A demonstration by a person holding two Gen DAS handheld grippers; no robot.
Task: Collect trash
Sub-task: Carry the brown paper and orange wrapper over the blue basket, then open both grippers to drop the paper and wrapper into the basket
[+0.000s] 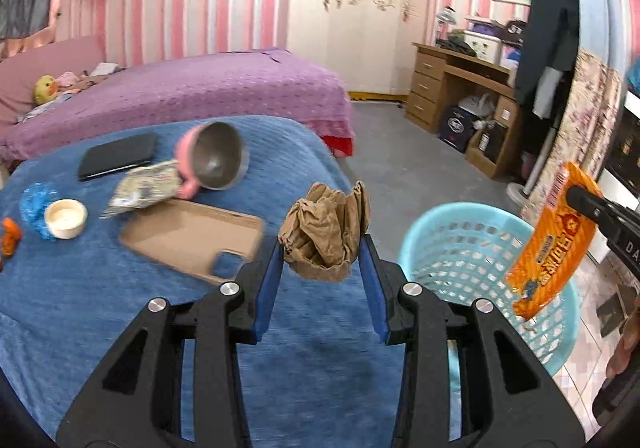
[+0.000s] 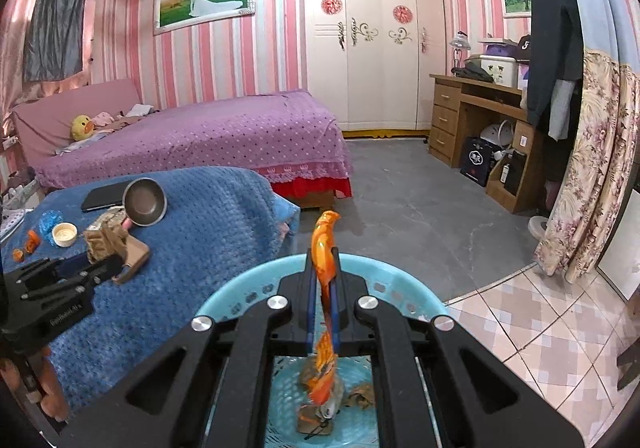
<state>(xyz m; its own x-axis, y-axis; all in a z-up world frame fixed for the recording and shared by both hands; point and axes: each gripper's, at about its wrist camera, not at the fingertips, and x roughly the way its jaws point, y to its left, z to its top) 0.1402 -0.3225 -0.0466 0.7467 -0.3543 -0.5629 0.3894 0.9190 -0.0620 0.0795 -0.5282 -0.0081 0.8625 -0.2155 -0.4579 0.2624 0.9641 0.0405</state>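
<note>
Orange wrapper (image 2: pixel 326 248) pinched in right claw (image 2: pixel 324 268), over basket (image 2: pixel 416 296)

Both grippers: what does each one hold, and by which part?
Left gripper: crumpled brown paper ball, clamped at its two sides. Right gripper: flat orange snack wrapper, pinched across its middle, above the light blue plastic basket.

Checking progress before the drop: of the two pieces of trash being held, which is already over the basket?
The orange wrapper, pinched flat in the right gripper, hangs above the blue basket. The crumpled brown paper in the left gripper is over the blue blanket.
</note>
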